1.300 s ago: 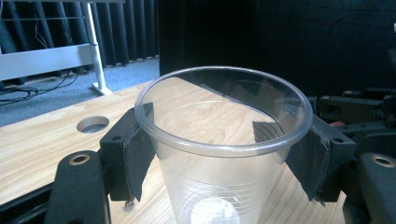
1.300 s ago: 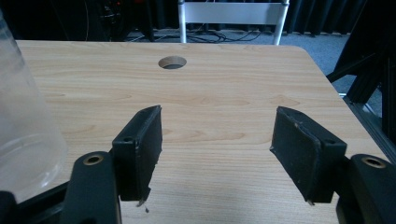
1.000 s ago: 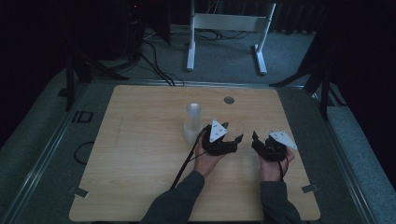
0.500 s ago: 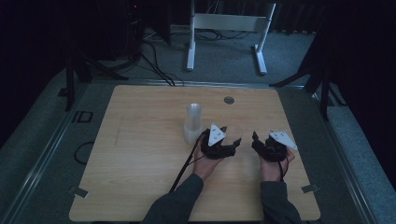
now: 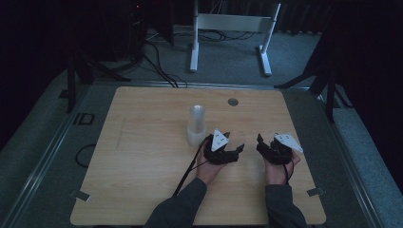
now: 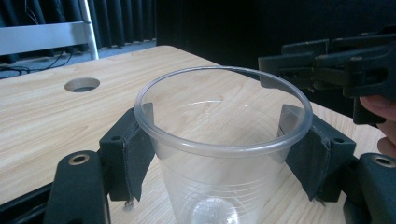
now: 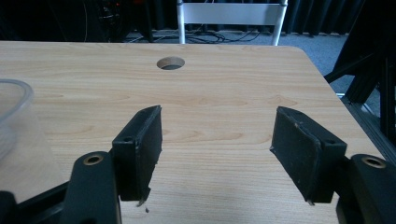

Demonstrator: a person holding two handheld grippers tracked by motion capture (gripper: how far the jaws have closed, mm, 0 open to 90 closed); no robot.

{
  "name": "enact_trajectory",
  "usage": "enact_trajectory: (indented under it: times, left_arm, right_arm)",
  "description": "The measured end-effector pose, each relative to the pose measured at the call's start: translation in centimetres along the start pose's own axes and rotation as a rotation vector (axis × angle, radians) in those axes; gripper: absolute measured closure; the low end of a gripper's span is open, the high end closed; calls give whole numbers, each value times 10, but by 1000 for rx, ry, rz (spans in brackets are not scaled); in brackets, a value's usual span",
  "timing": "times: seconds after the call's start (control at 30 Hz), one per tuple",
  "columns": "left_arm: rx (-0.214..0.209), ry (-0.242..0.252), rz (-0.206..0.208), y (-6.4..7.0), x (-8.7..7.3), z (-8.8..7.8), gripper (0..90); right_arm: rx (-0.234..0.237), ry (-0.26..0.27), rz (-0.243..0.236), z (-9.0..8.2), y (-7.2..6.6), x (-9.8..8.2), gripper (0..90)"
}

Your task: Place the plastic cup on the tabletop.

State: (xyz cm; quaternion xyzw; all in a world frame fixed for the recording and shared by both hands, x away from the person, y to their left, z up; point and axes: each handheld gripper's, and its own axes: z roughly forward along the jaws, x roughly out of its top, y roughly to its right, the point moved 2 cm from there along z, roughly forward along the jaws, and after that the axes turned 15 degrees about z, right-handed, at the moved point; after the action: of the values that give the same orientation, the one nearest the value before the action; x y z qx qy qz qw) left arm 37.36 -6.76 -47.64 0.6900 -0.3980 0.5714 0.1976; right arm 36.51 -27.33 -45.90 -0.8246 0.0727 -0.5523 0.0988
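Note:
A clear plastic cup [image 6: 210,186] stands upright between the jaws of my left gripper [image 6: 223,156], whose pads [image 6: 137,156] press on its sides just under the rim. In the high view the left gripper [image 5: 235,142] holds this cup [image 5: 238,137] right of the table's middle. A stack of clear cups [image 5: 196,124] stands just to its left. My right gripper [image 5: 266,140] rests a little to the right of the held cup, open. In the right gripper view its jaws [image 7: 217,144] are wide apart over bare wood, with the cup's rim [image 7: 14,100] at the left edge.
The wooden table [image 5: 142,161] has a round cable hole [image 5: 233,101] near its far edge. A white metal frame [image 5: 230,28] stands on the floor beyond the table. Black cables trail from the left gripper toward the near edge.

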Motion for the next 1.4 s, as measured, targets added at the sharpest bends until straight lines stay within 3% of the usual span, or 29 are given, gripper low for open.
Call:
enact_trajectory:
  times: [0.8, 1.4]
  left_arm:
    - [-4, -33, 15, 5, -17, 3, 280]
    - [-11, -44, 29, 10, -18, 1, 256]
  right_arm:
    - [0, 1, -3, 0, 0, 0, 332]
    - [0, 1, -2, 0, 0, 0, 332]
